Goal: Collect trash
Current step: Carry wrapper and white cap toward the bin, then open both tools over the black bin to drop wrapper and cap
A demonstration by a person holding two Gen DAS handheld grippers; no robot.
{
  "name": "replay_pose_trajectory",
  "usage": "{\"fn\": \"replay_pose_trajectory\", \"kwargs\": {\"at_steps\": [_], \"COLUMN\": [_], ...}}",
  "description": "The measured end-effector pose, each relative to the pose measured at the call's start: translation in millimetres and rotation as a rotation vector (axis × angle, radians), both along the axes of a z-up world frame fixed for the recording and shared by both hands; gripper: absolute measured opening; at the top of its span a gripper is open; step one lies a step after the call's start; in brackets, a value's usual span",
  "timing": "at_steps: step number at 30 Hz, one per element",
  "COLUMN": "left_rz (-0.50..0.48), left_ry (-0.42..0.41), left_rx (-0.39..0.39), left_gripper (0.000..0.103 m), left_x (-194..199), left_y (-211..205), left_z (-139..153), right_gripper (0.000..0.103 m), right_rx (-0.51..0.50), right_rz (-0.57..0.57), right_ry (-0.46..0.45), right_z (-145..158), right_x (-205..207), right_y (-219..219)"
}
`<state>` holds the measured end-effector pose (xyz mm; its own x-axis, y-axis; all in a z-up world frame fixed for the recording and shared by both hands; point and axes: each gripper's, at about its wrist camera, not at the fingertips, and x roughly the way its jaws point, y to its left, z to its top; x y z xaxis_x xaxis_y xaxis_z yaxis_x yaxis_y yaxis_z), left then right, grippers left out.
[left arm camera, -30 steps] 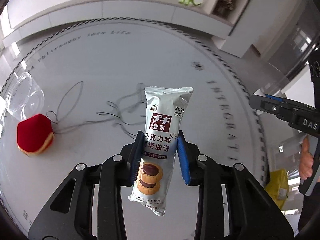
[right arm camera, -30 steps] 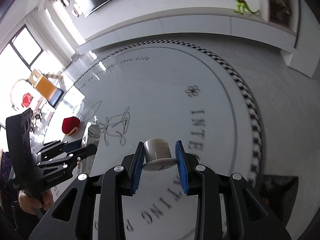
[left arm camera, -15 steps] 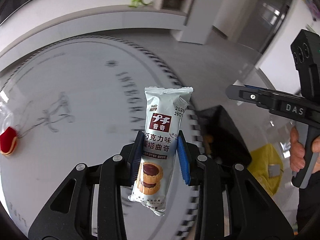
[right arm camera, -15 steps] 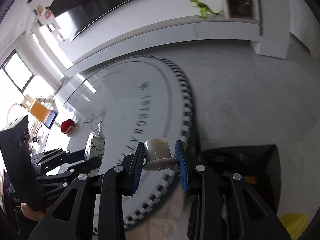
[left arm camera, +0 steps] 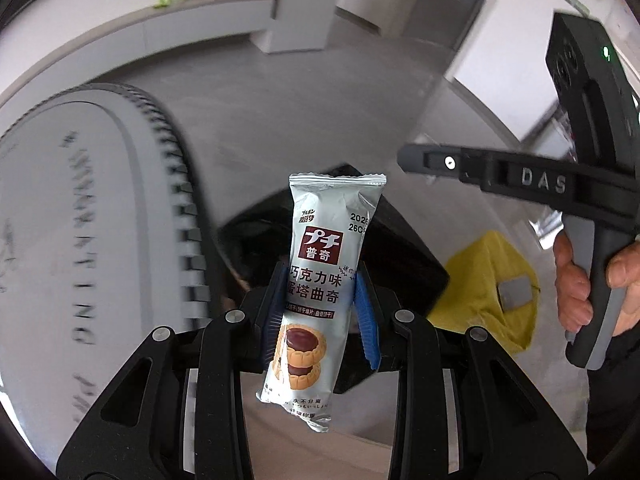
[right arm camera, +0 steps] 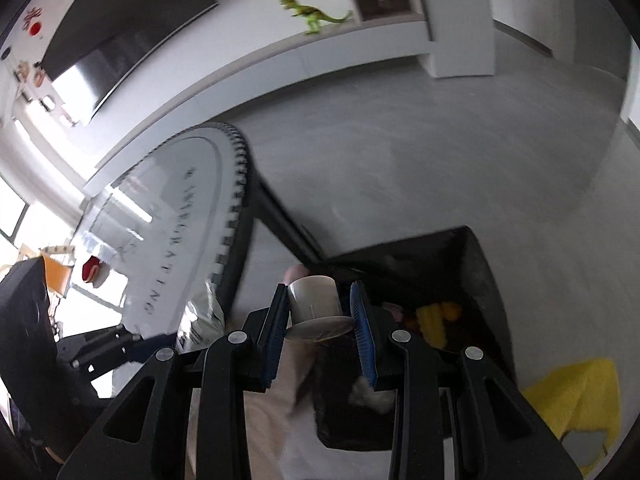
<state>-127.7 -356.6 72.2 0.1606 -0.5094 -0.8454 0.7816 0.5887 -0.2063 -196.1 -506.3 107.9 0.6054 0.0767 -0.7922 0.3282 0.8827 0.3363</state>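
My left gripper (left arm camera: 318, 316) is shut on a silver snack wrapper (left arm camera: 320, 280) with brown tart pictures, held upright above a black trash bin (left arm camera: 404, 256). My right gripper (right arm camera: 318, 322) is shut on a small beige paper cup (right arm camera: 314, 306), held over the black trash bin (right arm camera: 476, 264), which holds yellow and other scraps. The right gripper also shows in the left wrist view (left arm camera: 404, 158), to the right of the wrapper. The wrapper shows at the lower left of the right wrist view (right arm camera: 200, 320).
A round white table (right arm camera: 176, 216) with a black-and-white checked rim stands left of the bin, with a red object (right arm camera: 92, 270) on it. A yellow cloth (left arm camera: 492, 280) lies on the grey floor right of the bin. A green toy dinosaur (right arm camera: 312, 12) stands on a far ledge.
Both grippers have swung right, off the table and over the black bin, each still holding its item. The table has slid to the left of both views.
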Motion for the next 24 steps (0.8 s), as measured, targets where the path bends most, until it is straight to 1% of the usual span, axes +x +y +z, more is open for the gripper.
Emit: {"fn": "replay_pose_trajectory", "kwargs": {"at_steps": [2, 3, 4, 5, 6, 7, 11, 17, 24], "left_rz": [-0.027, -0.047, -0.066, -0.065, -0.060, -0.060, -0.058, -0.047, -0.034], "left_ry": [0.017, 0.030, 0.043, 0.035, 0.015, -0.009, -0.008, -0.014, -0.009], "left_rx": [0.023, 0.034, 0.054, 0.075, 0.084, 0.085, 0.082, 0.072, 0.056], "left_gripper": [0.033, 0.036, 0.059, 0.100, 0.096, 0.097, 0.097, 0.097, 0.097], "left_x": [-10, -14, -18, -23, -26, -30, -31, -33, -35], "left_y": [-13, -19, -26, -31, -33, -35, -34, -28, -19], "left_z": [-15, -22, -30, -35, -38, -41, -44, -39, -33], "right_gripper": [0.033, 0.034, 0.036, 0.059, 0.073, 0.073, 0.073, 0.073, 0.073], "right_rx": [-0.009, -0.017, -0.040, -0.072, -0.098, -0.115, -0.094, -0.046, -0.056], "right_rz": [-0.024, -0.034, -0.053, -0.085, -0.117, -0.134, -0.145, -0.161, -0.133], "right_ry": [0.024, 0.048, 0.074, 0.092, 0.093, 0.087, 0.076, 0.076, 0.073], "right_z": [-9, -15, -20, -23, -25, -27, -33, -42, -37], "right_x": [-10, -14, -17, -22, -27, -32, -41, -41, -35], "right_y": [-9, -13, -17, -20, -23, -25, -31, -31, -21]}}
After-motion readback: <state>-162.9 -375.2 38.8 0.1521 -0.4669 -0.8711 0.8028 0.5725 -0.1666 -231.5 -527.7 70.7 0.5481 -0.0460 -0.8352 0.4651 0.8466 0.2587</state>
